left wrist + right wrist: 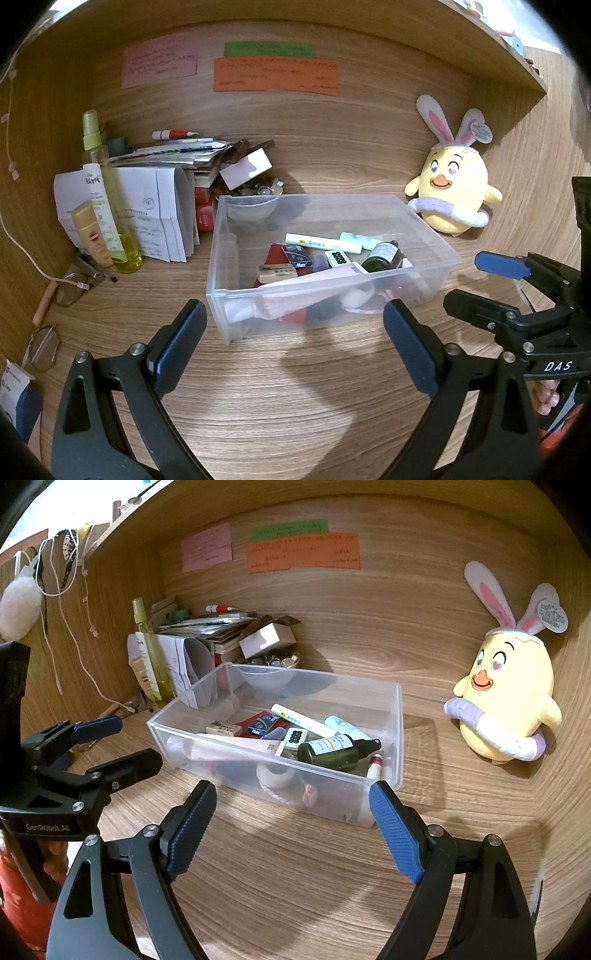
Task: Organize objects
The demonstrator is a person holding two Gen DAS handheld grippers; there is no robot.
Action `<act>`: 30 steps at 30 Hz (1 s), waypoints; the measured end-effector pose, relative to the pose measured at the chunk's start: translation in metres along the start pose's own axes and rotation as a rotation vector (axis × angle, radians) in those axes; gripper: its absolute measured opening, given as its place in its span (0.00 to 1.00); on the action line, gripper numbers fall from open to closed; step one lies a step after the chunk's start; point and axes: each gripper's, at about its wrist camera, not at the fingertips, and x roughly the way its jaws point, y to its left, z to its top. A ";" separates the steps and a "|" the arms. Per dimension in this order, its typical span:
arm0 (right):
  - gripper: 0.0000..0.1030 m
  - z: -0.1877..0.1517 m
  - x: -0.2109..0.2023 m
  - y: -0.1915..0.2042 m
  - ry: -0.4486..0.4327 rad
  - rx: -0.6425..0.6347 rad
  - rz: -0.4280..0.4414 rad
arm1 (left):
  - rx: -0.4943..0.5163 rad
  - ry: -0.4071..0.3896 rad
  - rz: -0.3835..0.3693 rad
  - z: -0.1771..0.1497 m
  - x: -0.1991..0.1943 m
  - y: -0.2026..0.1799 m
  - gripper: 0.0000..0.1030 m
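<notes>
Left gripper (pixel 295 314): I see its jaws spread wide and holding nothing, hovering low over the worktop (pixel 295 387).
Right gripper (pixel 293 801): I have it just as wide apart and empty too; it sits beside the left one, on my right.
Bin (pixel 424 236): a clear plastic bin stands straight ahead of both grippers, its near wall just beyond the fingertips, its long axis running across my view.
In the bin: a dark green bottle (pixel 332 753) lying on its side, an eraser (pixel 277 271), two pale markers (pixel 317 242), a small dotted tile (pixel 338 257), a pink flat pack (pixel 236 744), a white roll (pixel 275 775) against the near wall.
Outside the bin: ahead and left of the left gripper, a spray bottle (pixel 99 177), a pile of papers (pixel 159 210) and glasses (pixel 72 290); ahead and right of the right gripper, a yellow plush chick (pixel 506 709).
Nearer arm: I judge the left gripper nearer the loose pile, the right nearer the chick.
Stage: I can't settle it. Small things already lie in the bin, yet clutter sits outside it.
</notes>
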 end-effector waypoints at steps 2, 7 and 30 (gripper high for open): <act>0.80 0.000 0.000 0.000 0.001 0.003 -0.001 | 0.002 0.000 0.000 0.000 0.000 0.000 0.95; 0.80 -0.001 0.002 -0.002 0.006 0.010 0.002 | 0.003 0.003 -0.002 0.000 0.002 -0.001 0.95; 0.81 -0.001 0.009 -0.007 0.017 0.025 0.005 | 0.010 0.032 -0.036 -0.001 0.009 -0.006 0.96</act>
